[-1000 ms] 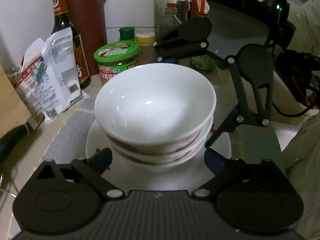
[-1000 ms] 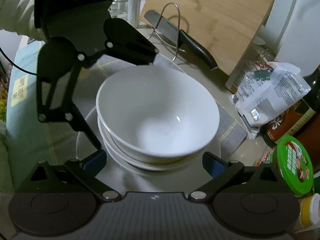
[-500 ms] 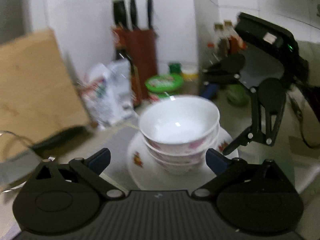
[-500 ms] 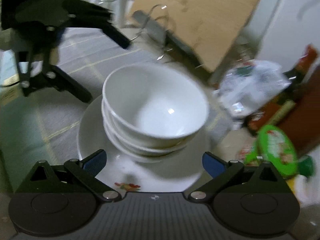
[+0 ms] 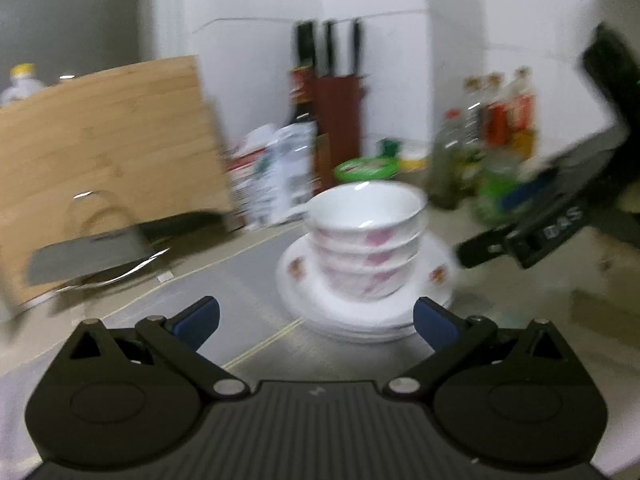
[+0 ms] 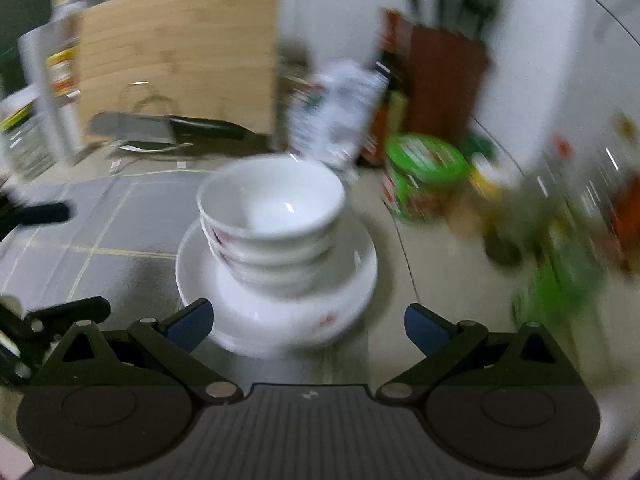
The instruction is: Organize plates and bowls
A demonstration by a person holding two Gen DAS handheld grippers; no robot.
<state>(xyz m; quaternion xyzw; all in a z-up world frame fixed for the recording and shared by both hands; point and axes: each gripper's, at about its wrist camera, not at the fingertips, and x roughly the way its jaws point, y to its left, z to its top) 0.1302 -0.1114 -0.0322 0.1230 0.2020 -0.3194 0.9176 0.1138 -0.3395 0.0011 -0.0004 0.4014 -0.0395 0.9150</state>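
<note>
Blue pads: the left gripper [image 5: 316,322] has blue pads [image 5: 198,318] set wide apart, and its jaws have just been opening. Nothing is between them.
Right gripper: the right gripper [image 6: 306,326] is spread wide too, with nothing in its grip.
Bowls: white bowls [image 5: 366,240] with pink marks sit nested in a stack. The top bowl looks bare inside. The stack is just ahead of both grippers, not touching either.
Plates: the bowls stand on a small pile of white plates [image 5: 304,276] with little flowers on the rim.
Green-lid tub: a tub with a green lid [image 6: 426,170] stands behind the plates, lid on.
Knife block: a red-brown knife block [image 5: 340,120] holds dark-handled knives.
Bottles: a bunch of bottles [image 5: 496,120] stands by the wall, too blurry to read.
Surface: a grey mat [image 6: 100,232] with pale lines lies on a light counter [image 6: 424,264].
Room: a white wall is behind. A wooden board [image 5: 104,140] leans there, with a big knife [image 5: 88,256] in front.
Left view only: it shows the other gripper at the right edge.
Right view only: it shows more of the mat.
</note>
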